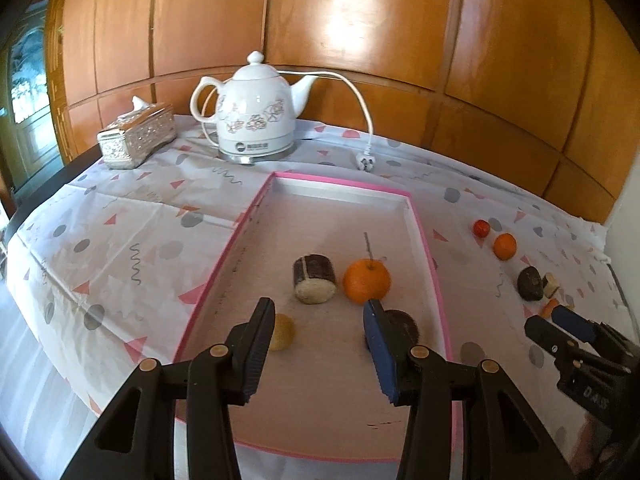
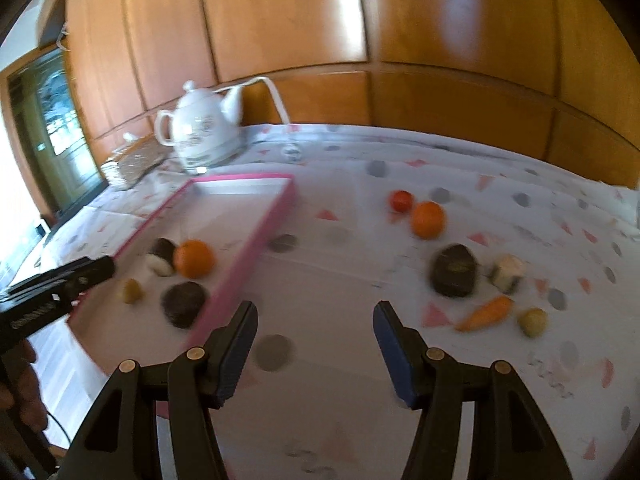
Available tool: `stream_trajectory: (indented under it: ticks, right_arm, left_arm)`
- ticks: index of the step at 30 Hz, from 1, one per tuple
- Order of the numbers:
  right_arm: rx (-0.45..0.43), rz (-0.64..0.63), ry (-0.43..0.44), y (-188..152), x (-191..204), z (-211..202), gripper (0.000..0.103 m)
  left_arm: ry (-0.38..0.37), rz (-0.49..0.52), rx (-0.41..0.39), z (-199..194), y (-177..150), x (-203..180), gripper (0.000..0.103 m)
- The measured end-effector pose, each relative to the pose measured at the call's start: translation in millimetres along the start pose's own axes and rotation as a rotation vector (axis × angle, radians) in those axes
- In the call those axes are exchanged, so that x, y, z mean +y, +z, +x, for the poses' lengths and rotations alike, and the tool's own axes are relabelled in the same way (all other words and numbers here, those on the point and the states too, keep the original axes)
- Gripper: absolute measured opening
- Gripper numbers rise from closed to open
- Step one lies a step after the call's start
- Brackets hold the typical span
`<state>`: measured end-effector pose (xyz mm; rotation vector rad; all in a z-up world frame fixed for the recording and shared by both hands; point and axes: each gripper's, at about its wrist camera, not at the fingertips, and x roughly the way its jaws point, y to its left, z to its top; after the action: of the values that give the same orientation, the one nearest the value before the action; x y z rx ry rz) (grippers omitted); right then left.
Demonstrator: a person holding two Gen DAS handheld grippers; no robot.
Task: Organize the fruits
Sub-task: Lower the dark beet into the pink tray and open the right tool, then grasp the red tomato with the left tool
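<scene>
Pink-rimmed tray (image 1: 224, 256) holds an orange (image 1: 366, 281) (stem up); left gripper (image 1: 318, 344) and right gripper (image 2: 314, 340) both gape wide, empty.

The table (image 1: 120, 216), under a white cloth with grey dots and pink triangles, bears a shallow pink-rimmed tray (image 1: 428, 248), a white floral ceramic kettle (image 1: 252, 116), a silver embossed tissue box (image 1: 136, 136), and loose produce: a small red fruit (image 2: 401, 201), an orange (image 2: 428, 219), a carrot (image 2: 486, 313).
</scene>
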<state>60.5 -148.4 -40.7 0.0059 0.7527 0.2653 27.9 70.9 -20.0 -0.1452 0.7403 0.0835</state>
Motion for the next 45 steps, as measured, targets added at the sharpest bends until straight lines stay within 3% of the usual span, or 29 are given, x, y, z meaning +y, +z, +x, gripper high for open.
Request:
stream_trajectory:
  ticks: [14,31,39,45]
  right_arm:
    - [0.034,0.077,-0.167,-22,-80,-15,0.061]
    - [0.002,0.185,-0.271,-36,-134,-23,0.061]
    - [-0.024,0.203,-0.277,-34,-144,-27,0.061]
    - [-0.053,0.188,-0.285,-32,-148,-30,0.061]
  left_arm:
    - [-0.084,0.098,0.017,4,2,-42,0.047]
    - [-0.202,0.18,0.068,28,30,-116,0.047]
    - [-0.243,0.157,0.143,71,52,-149,0.026]
    - [-0.268,0.129,0.207,116,75,-174,0.025]
